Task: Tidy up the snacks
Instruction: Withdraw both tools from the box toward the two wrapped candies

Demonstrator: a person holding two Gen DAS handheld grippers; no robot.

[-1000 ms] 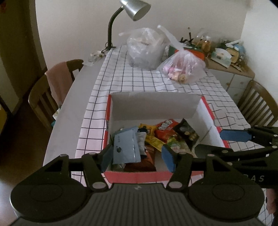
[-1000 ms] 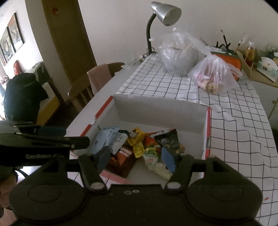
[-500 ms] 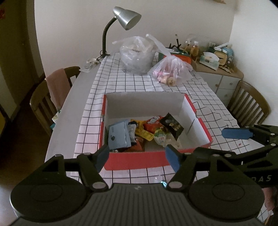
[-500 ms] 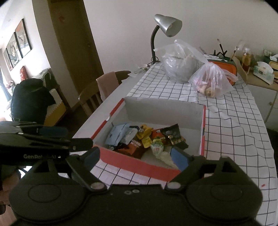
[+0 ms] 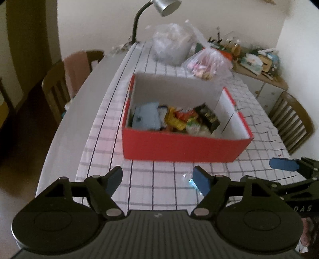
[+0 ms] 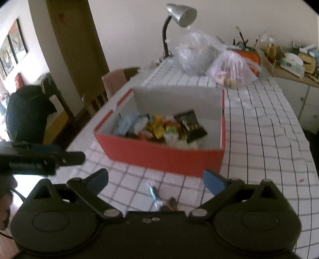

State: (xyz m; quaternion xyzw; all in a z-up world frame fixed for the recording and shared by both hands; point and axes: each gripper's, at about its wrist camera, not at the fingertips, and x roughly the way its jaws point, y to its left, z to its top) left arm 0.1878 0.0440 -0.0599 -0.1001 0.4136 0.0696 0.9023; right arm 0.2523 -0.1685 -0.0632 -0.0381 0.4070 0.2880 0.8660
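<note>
Red cardboard box [image 5: 179, 147] sits mid-table on the checked cloth [image 5: 163, 191], packed snacks [image 5: 175, 119] heaped inside for tidiness. Both claws, left gripper [image 5: 157, 177] and right gripper [image 6: 155, 179], gape wide and empty near a stray wrapped snack [image 6: 157, 197], probably next.

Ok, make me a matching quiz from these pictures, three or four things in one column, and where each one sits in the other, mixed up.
Things:
1. silver gooseneck desk lamp
2. light blue snack packet
3. small clear-wrapped candies
4. pink-tinted clear plastic bag

Places:
A. inside the red cardboard box, at its left end
B. on the checked tablecloth, just beyond the box
C. at the table's far end by the wall
D. on the cloth, in front of the box

Pairs: 1-C, 2-A, 3-D, 4-B
</note>
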